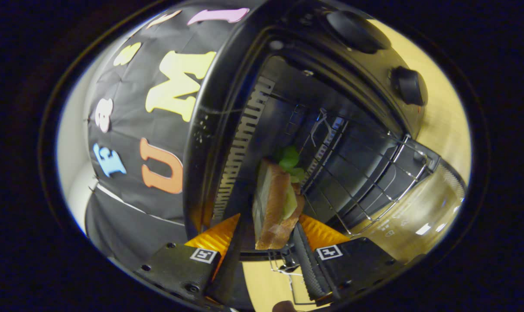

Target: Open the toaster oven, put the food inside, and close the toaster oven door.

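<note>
The gripper [268,236] shows two ribbed fingers [216,238] on dark, screw-studded mounts, and each mount carries a small square black-and-white marker [203,255] behind its finger.

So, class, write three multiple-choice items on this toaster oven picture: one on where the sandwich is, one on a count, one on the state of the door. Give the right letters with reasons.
1. Where is the sandwich?
A. between the gripper's fingers
B. flat on the table
C. on top of the oven

2. How many knobs show on the toaster oven?
A. none
B. two
C. five

3. The oven door is:
A. shut
B. open
C. taken off

Answers:
1 A, the gripper has a finger on each side of the bread, at the oven's mouth.
2 B, one knob and a second knob show.
3 B, the wire rack inside is exposed.
</note>
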The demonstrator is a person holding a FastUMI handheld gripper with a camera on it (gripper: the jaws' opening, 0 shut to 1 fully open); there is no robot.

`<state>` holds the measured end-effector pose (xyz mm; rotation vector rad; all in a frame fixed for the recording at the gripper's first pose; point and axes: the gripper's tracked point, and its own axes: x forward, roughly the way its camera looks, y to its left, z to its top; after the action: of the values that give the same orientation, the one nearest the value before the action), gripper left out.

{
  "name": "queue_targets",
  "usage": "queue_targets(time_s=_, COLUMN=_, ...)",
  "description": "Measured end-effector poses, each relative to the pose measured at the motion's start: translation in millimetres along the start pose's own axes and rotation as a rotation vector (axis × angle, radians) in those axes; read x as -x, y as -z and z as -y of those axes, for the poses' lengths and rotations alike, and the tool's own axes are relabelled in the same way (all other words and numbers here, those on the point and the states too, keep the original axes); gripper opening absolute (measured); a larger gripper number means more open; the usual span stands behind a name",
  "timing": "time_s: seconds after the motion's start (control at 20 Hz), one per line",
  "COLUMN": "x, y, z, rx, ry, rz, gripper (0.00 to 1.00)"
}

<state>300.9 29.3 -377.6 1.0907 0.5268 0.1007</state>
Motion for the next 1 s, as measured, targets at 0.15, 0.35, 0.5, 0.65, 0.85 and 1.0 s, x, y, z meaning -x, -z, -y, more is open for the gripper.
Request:
queue_targets(time_s=0.15, x=6, y=3, z=0, rx=0.075, ry=0.038, rz=-0.034, gripper=0.82)
queue_targets(time_s=0.35, x=12, y=4, z=7, rx=0.173, ry=0.096, rz=-0.044, gripper=0.91)
queue_targets(time_s=0.5, x=21, y=5, z=8, rx=0.214, ry=0.155, rz=-0.051, gripper=0.94)
queue_targets(time_s=0.65, x=33, y=7, z=11, rx=0.281, ry=0.204, rz=-0.068, gripper=0.94)
queue_targets(time_s=0.85, x=56, y=14, z=1, rx=0.387, ry=0.233, rz=-0.083, gripper=0.95)
queue_targets(time_s=1.0, x=84, y=19, z=-16, rx=0.496, ry=0.248, rz=-0.083, gripper=0.97)
